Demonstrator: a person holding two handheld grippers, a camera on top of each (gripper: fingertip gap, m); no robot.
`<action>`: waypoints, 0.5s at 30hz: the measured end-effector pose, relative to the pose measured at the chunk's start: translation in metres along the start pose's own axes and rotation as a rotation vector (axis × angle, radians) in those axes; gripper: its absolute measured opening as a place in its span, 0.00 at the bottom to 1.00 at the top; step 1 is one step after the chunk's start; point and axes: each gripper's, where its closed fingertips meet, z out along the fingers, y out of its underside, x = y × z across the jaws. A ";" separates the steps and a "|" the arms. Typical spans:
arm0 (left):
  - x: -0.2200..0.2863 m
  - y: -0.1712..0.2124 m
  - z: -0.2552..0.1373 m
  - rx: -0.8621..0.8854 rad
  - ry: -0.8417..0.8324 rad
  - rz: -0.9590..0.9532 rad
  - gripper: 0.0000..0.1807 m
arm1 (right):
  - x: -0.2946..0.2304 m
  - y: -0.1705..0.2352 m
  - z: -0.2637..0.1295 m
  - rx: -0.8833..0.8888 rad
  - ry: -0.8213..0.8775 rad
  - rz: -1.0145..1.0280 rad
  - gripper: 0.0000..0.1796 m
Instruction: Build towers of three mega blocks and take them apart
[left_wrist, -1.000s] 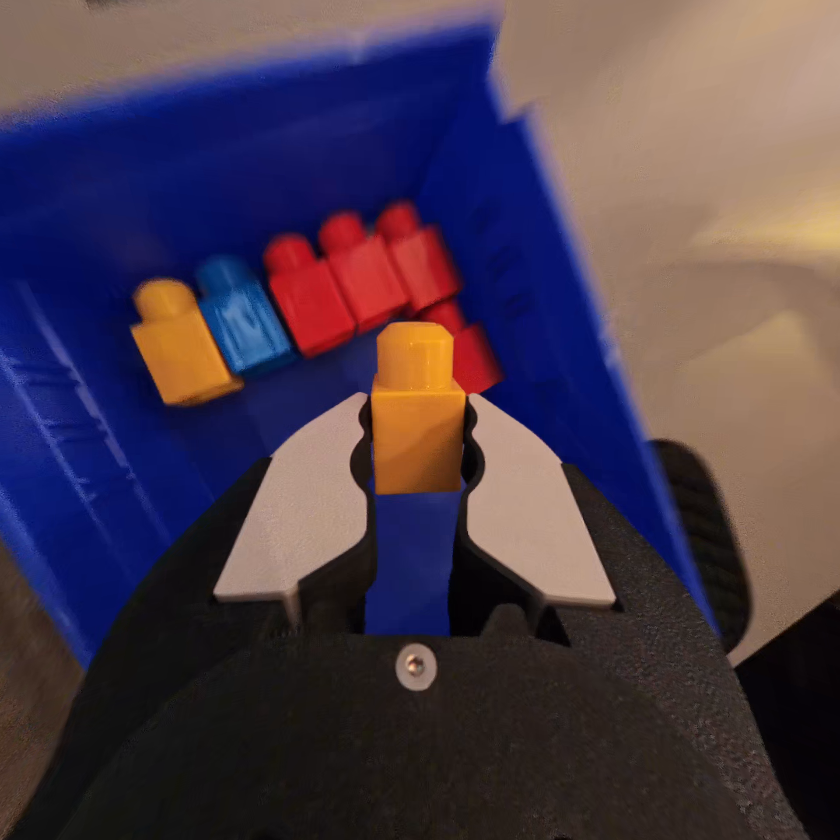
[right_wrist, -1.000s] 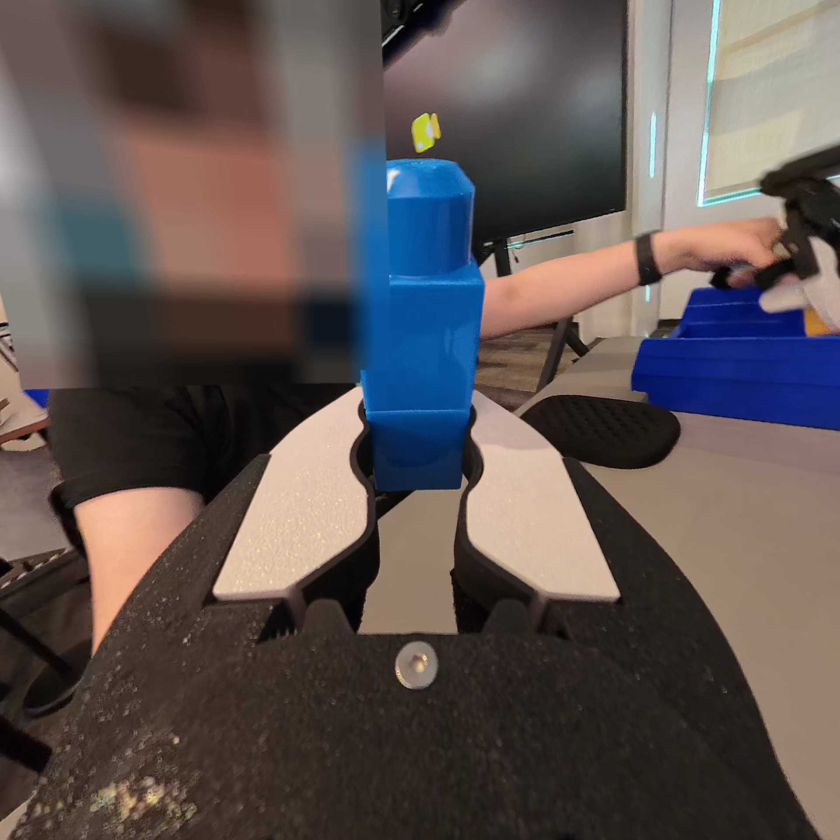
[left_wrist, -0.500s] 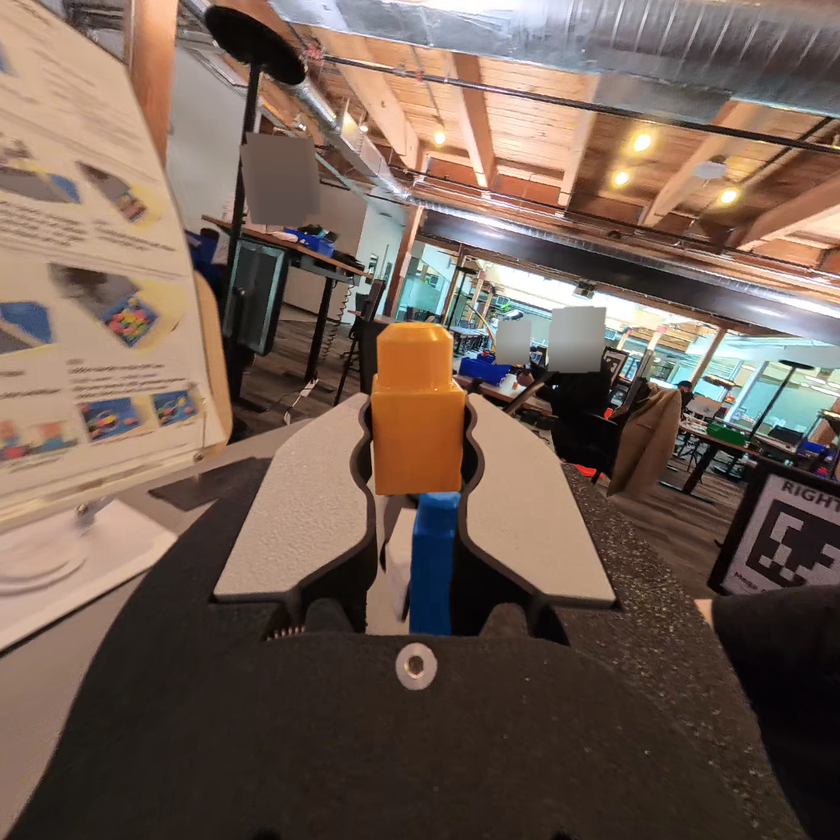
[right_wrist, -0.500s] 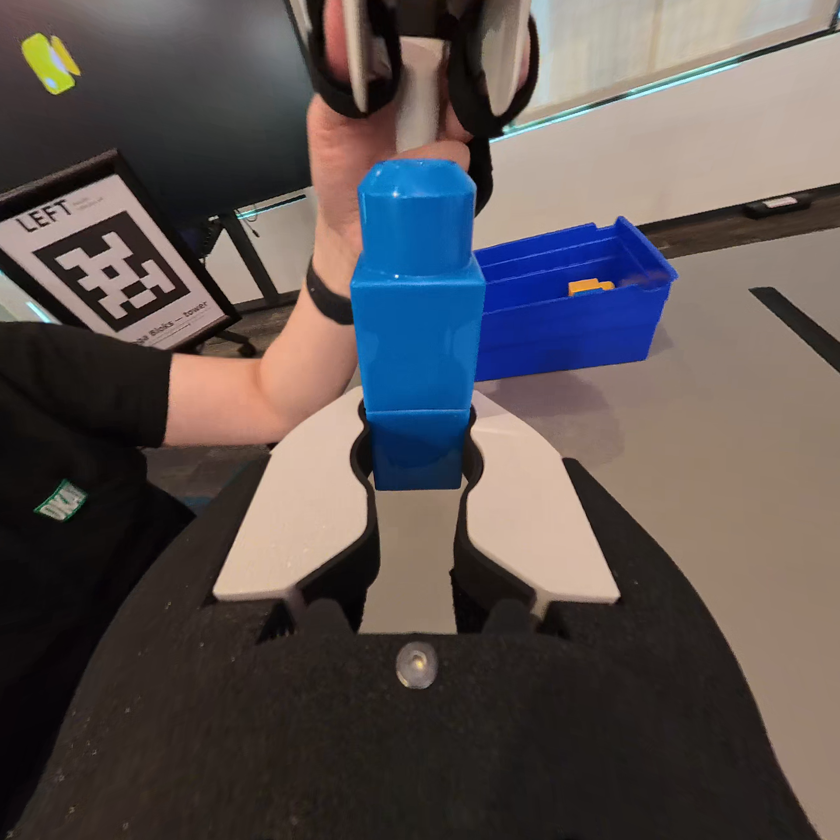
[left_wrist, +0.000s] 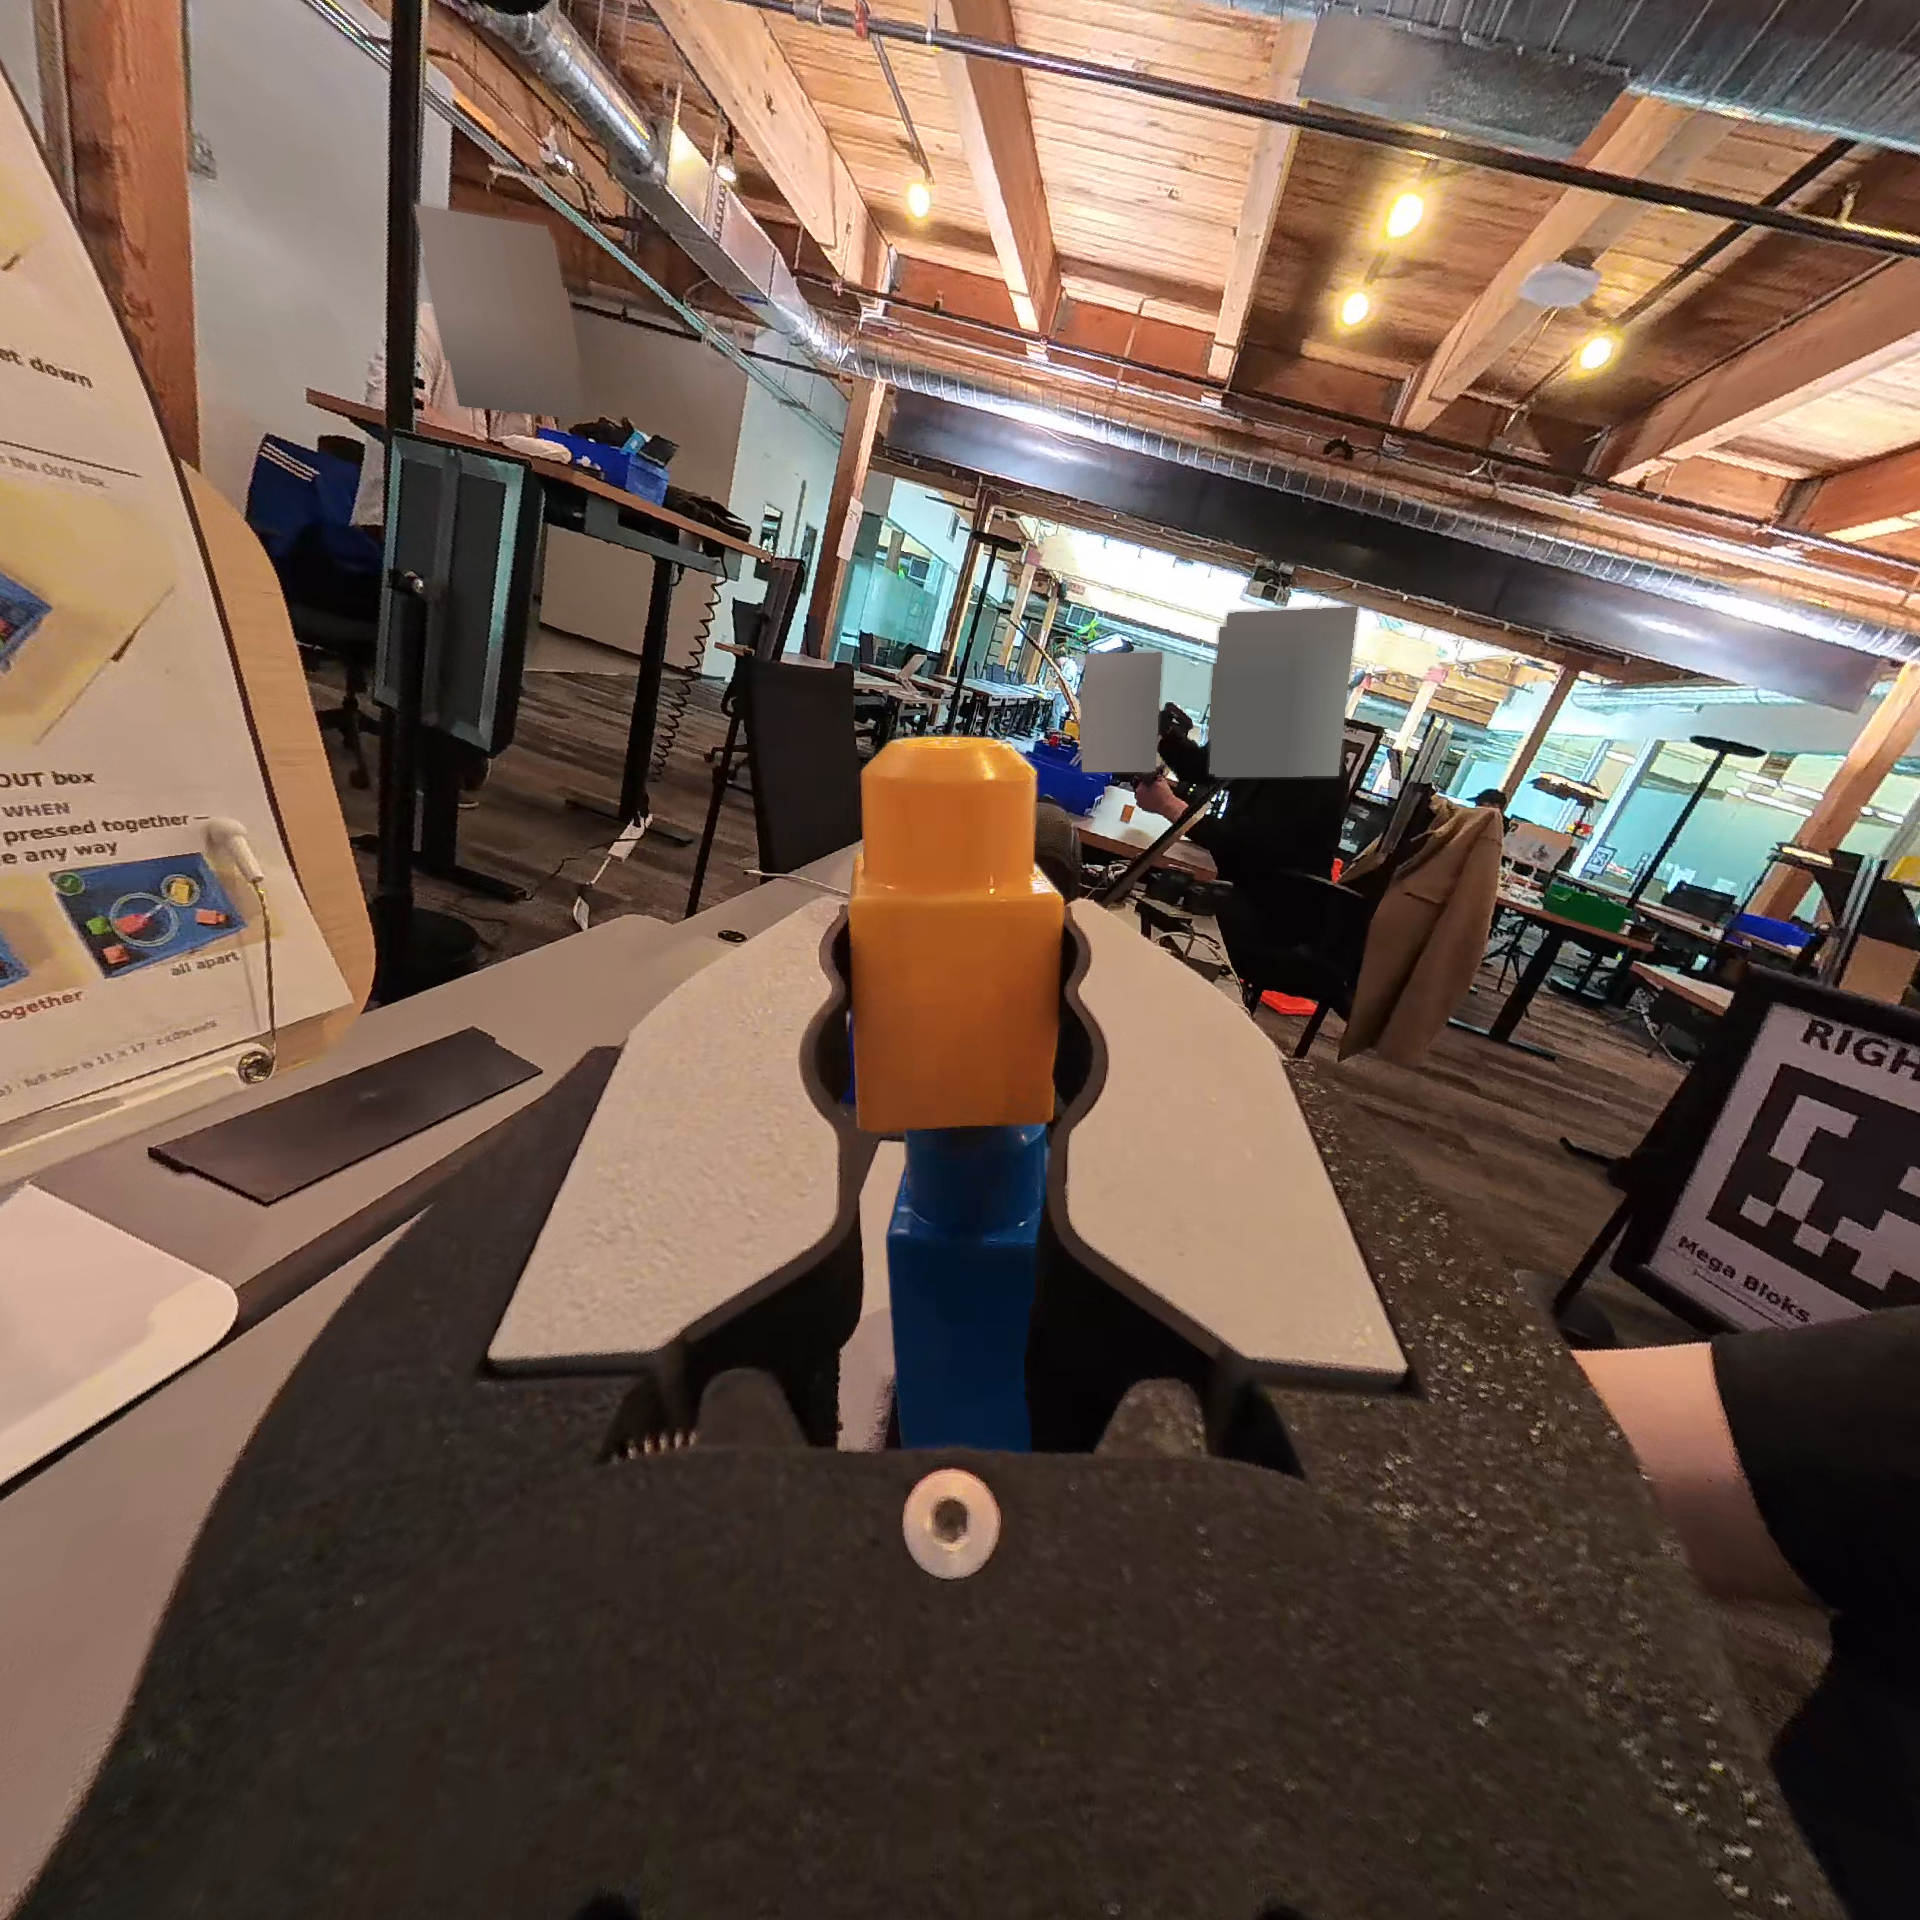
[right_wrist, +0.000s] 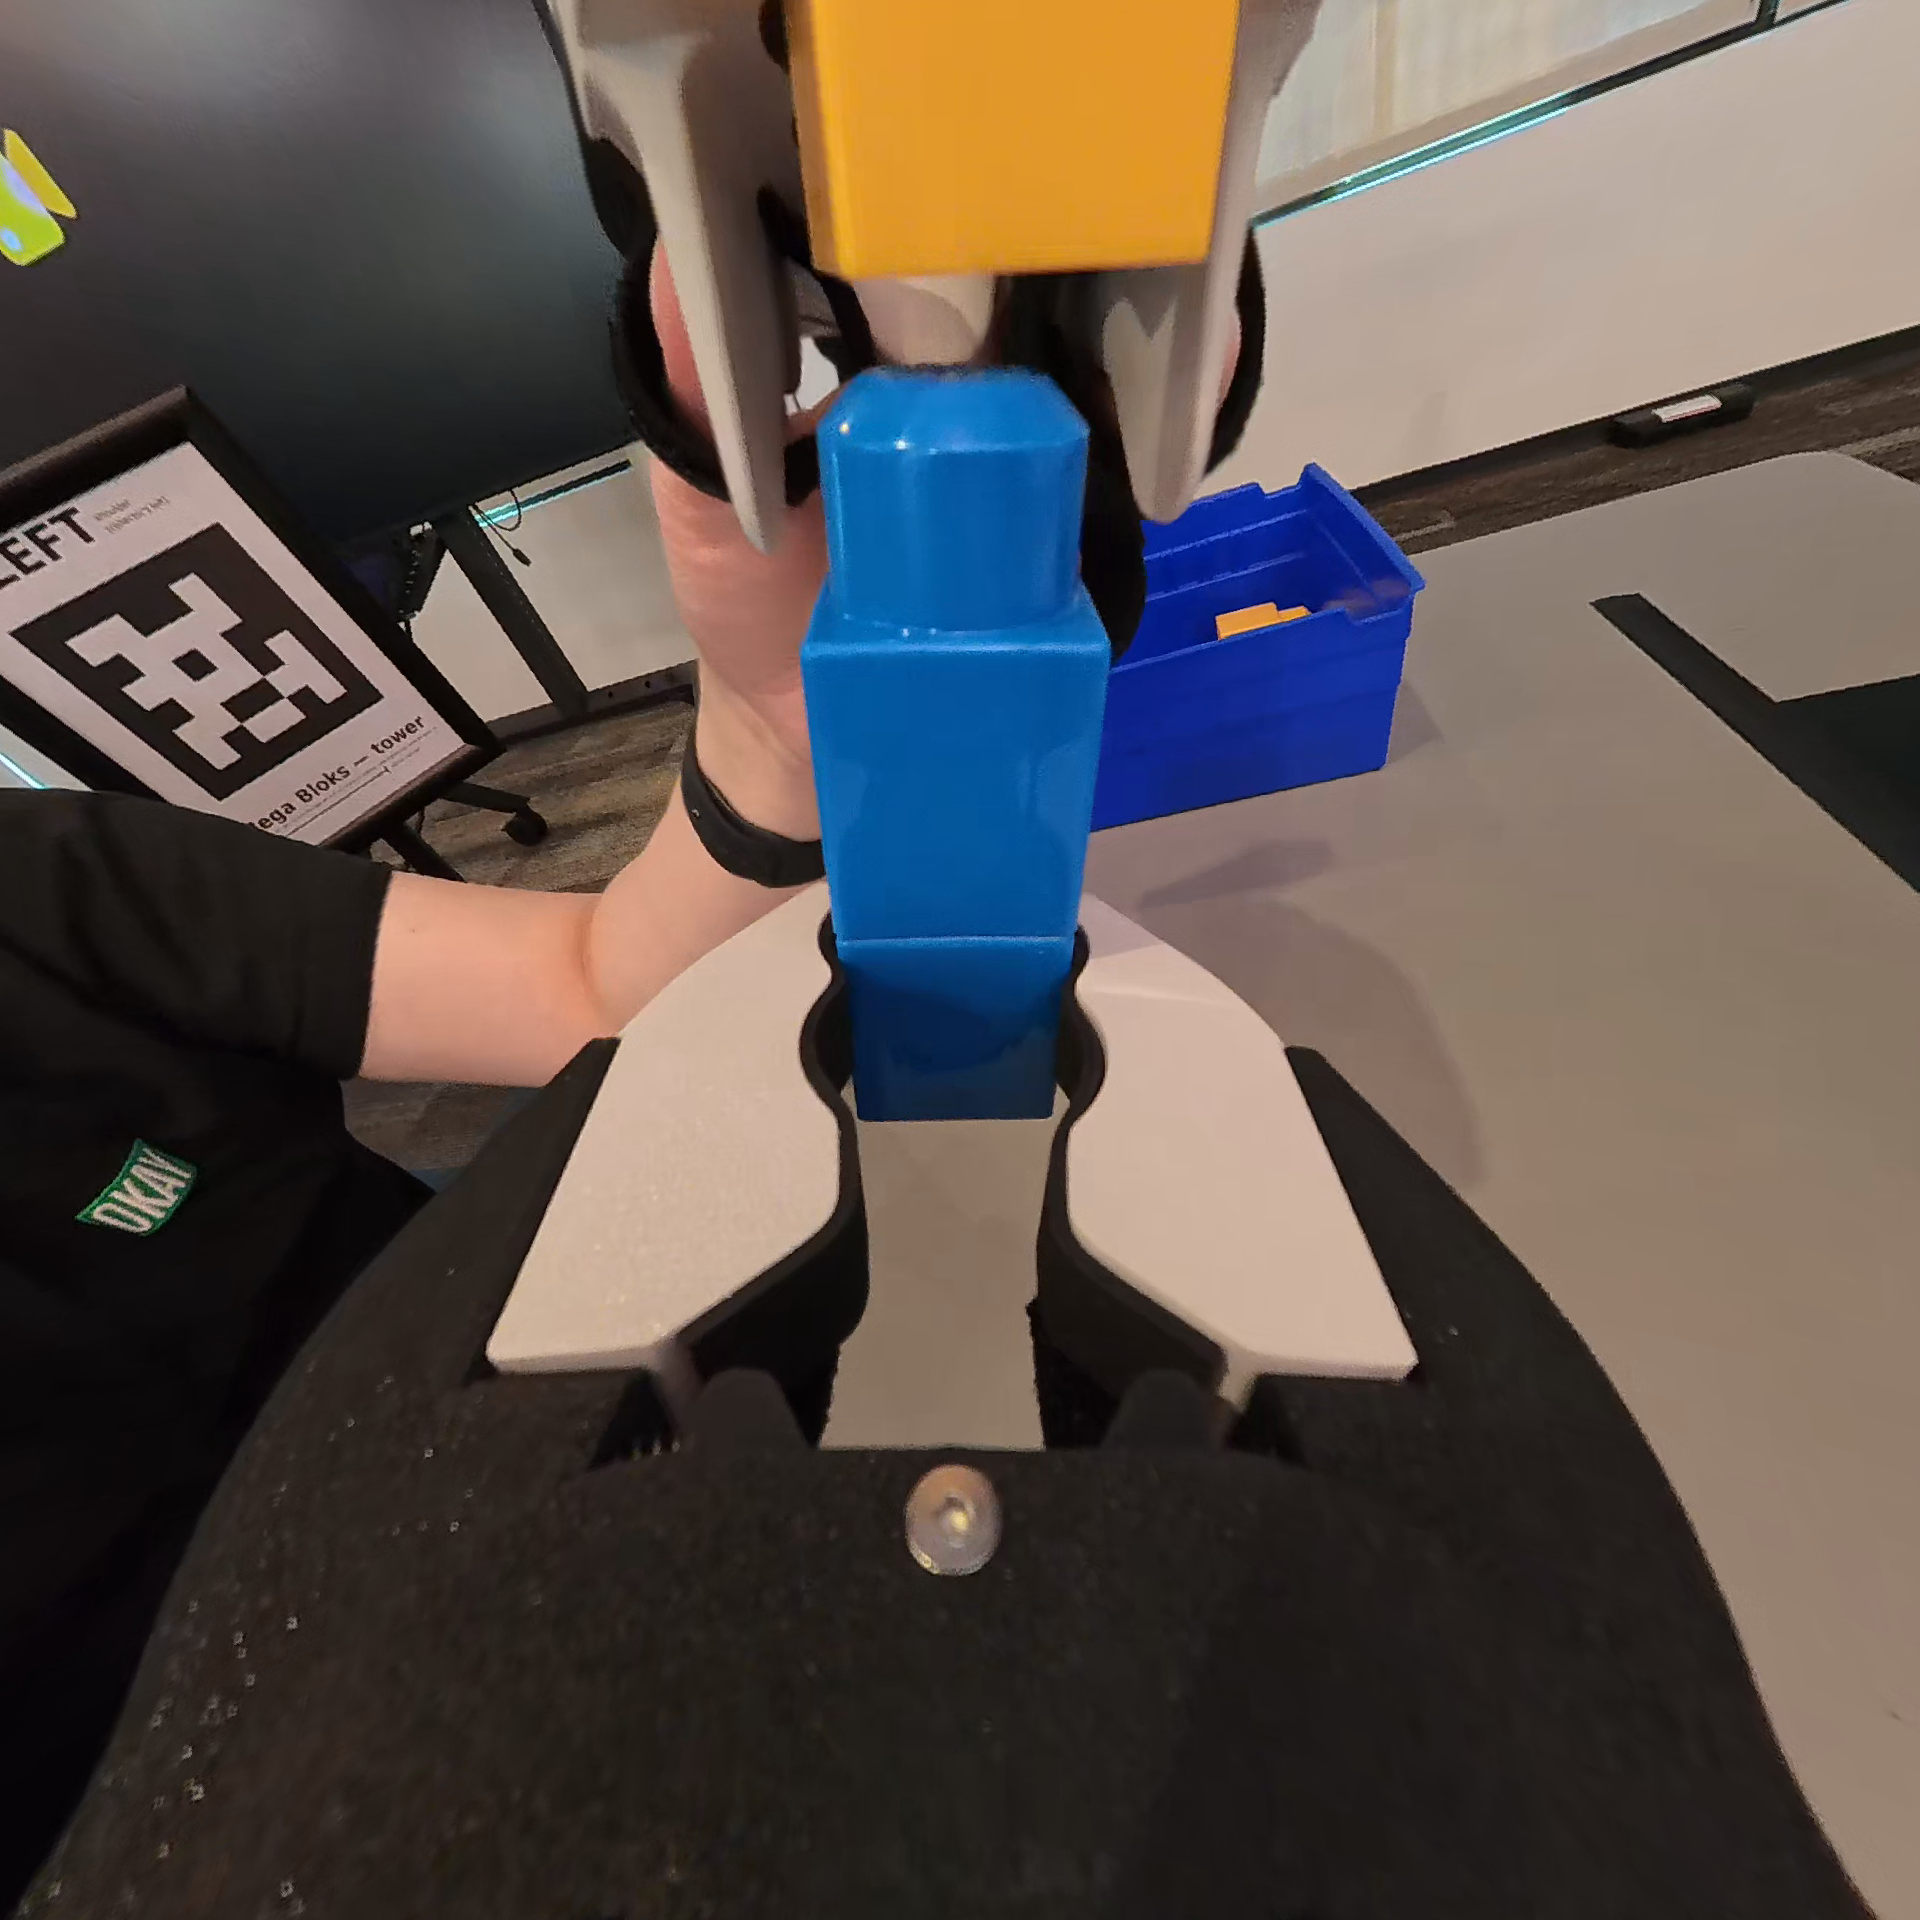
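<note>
The right tongs (right_wrist: 954, 1023) are closed on the lower of two stacked glossy blue plastic blocks (right_wrist: 951, 1023), which is clamped between the two grey fingers (right_wrist: 686, 1153). The upper blue plastic block (right_wrist: 951, 769) is seated on the lower one, and its round stud points away from the tongs. The pair is held upright above the pale grey table (right_wrist: 1558, 1039).

The left tongs (left_wrist: 954, 1023) are closed on an orange plastic block with a round top stud (left_wrist: 951, 997). In the left wrist view, the orange block is gripped at its square body between the fingertips, and the stud of the upper blue block (left_wrist: 966, 1174) is seen directly below it, between the fingers. In the right wrist view, the orange block (right_wrist: 1013, 135) is held straight above the blue stud, with its underside just beyond the stud's tip. Whether block and stud are touching cannot be told. The left tongs' grey fingers (right_wrist: 707, 312) extend down on either side of the blue stud.

Beyond the right tongs, to their right, an open blue plastic bin (right_wrist: 1268, 675) is set on the table, and a small orange block (right_wrist: 1252, 620) is visible inside it. To the left of the right tongs, a black-framed sign with a square code pattern (right_wrist: 208, 655) is propped on a stand.
</note>
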 end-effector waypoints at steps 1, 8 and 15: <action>0.001 0.002 0.001 -0.005 0.011 -0.003 0.20 | 0.000 -0.001 -0.001 0.005 -0.001 0.001 0.19; 0.002 0.024 0.010 -0.083 0.048 -0.024 0.20 | 0.002 0.003 -0.005 -0.007 0.004 0.007 0.19; 0.004 0.029 0.012 -0.075 0.093 -0.068 0.20 | -0.001 0.002 -0.007 0.027 -0.042 0.011 0.19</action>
